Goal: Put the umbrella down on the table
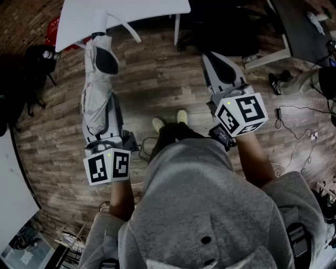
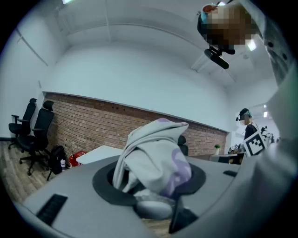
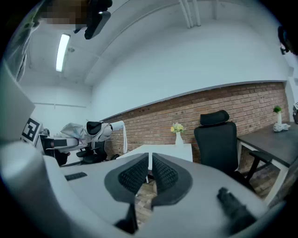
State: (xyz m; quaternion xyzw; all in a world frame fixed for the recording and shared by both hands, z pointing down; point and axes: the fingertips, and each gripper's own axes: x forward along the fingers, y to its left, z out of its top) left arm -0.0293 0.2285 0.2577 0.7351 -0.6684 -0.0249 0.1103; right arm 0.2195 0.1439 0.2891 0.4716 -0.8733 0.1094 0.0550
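Carry step, seemingly: left gripper (image 2: 151, 179) fingers clamped on folded umbrella (image 2: 156, 158), fabric bulging past their tips; right gripper (image 3: 150, 174) fingers drawn together, empty. Table (image 1: 147, 10) ahead of the fingertips. Next: needs reaching forward, lowering, then releasing.

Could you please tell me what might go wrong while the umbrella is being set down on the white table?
1. The left gripper grips the umbrella around loose folded fabric, so it might slide or sag in the jaws.
2. Its white front end sticks out past the jaws toward the table and could knock the edge.
3. The right gripper is shut, empty and off to the side, so nothing else steadies the umbrella.
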